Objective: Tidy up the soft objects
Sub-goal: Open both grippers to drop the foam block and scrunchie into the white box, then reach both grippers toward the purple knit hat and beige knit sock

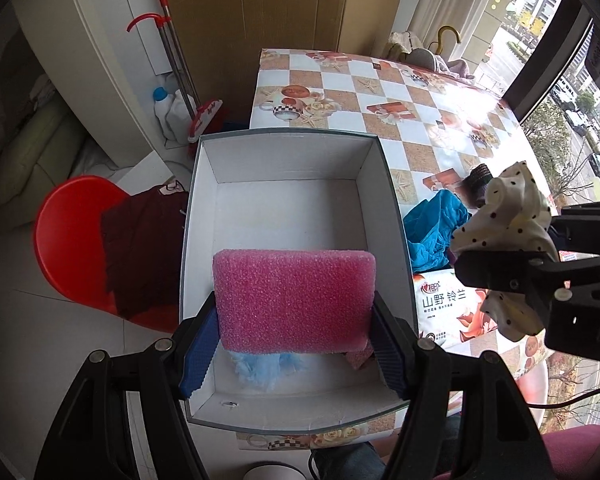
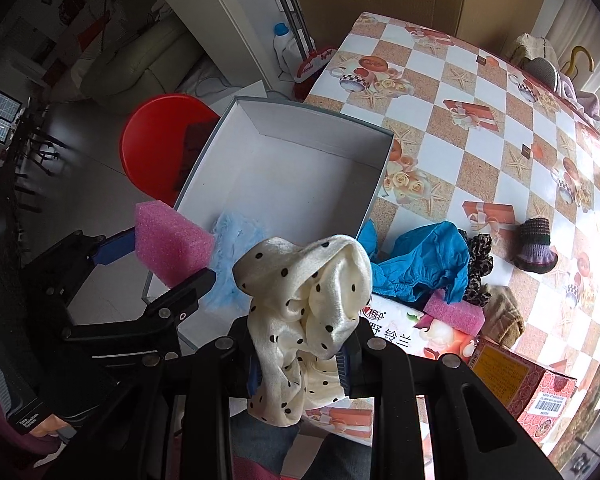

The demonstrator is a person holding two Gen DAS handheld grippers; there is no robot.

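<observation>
Presently the left gripper (image 1: 294, 344) clamps a pink sponge (image 1: 294, 298) over the white box (image 1: 288, 216), the right gripper (image 2: 300, 360) grips a polka-dot cloth (image 2: 312, 292), beside a packet (image 1: 446, 304) reading "山野铃兰".

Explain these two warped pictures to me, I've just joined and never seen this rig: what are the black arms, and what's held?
No robot arm here: a person holds a two-finger gripper in each hand, with a fisheye camera on each looking along its fingers. The left wrist view shows the left gripper shut on a pink foam sponge block over an open white cardboard box, where something fluffy and light blue lies. The right wrist view shows the right gripper shut on a cream polka-dot fabric scrunchie. On the checkered tablecloth lie a crumpled blue cloth, a smaller pink sponge and a tissue pack.
</observation>
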